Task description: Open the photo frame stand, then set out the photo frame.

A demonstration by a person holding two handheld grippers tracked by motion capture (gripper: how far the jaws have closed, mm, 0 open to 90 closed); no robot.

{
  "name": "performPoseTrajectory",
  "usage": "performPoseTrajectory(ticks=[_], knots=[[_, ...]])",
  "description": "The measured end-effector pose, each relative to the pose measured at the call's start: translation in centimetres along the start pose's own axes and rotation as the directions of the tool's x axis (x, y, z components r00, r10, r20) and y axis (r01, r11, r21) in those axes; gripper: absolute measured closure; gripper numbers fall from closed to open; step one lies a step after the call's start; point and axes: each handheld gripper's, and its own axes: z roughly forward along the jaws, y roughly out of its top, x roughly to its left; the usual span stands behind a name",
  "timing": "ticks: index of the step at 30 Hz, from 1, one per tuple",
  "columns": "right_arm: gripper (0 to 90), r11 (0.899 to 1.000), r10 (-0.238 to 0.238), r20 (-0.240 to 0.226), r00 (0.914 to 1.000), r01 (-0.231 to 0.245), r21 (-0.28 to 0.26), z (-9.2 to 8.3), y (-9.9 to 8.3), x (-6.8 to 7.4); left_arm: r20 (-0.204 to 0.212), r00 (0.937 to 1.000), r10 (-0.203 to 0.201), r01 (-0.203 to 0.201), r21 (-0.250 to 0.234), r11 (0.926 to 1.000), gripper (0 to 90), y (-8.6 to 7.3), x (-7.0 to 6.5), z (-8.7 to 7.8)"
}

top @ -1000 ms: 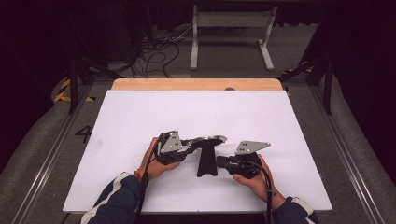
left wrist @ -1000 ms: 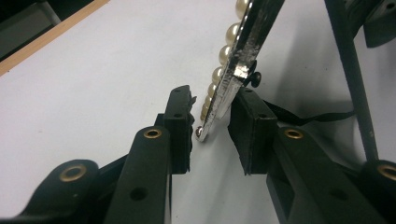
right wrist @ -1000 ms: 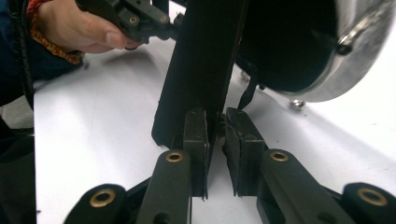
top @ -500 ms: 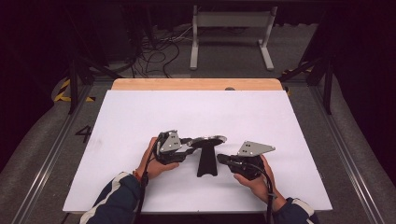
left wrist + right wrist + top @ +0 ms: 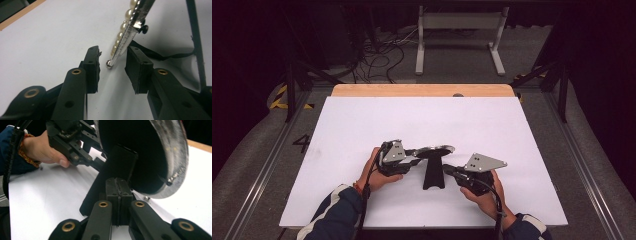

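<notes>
Now the left gripper is straddling the mirror rim's edge, jaws just closing, untouched; the right gripper, jaws pressed together, is nosing the stand.

We see white table bare across far half, left + right edges: free room for either hand. Mid-front crowded: black stand w/ round mirror sits between left gripper + right gripper, blocking direct path between them. Mirror rim between left jaws. Right jaws closed, right up against stand's foot.
</notes>
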Motion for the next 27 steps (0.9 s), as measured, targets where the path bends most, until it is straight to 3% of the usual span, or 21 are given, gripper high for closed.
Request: performPoseTrajectory(ticks=[11, 19, 22, 27], knots=[[90.0, 1.000, -0.018, -0.023, 0.9996, 0.018, 0.020, 0.8, -0.1, 0.8, -0.001, 1.0000, 0.007, -0.007, 0.010, 0.9999, 67.8, 0.0, -0.1, 0.1], [90.0, 1.000, 0.005, -0.035, 0.9994, -0.004, 0.024, 1.5, -0.1, 1.2, 0.002, 1.0000, 0.005, -0.005, 0.026, 0.9996, 70.1, 0.0, -0.3, 0.8], [90.0, 1.000, -0.011, -0.033, 0.9994, 0.011, 0.026, 2.1, 0.0, 1.8, -0.025, 0.9997, 0.005, -0.003, 0.056, 0.9984, 68.7, 0.0, -0.3, 1.0], [90.0, 0.998, -0.039, -0.017, 0.9991, 0.040, 0.044, 3.4, 0.1, 3.2, -0.025, 0.9997, 0.006, -0.004, 0.061, 0.9981, 69.0, 0.0, -0.4, 1.2]])
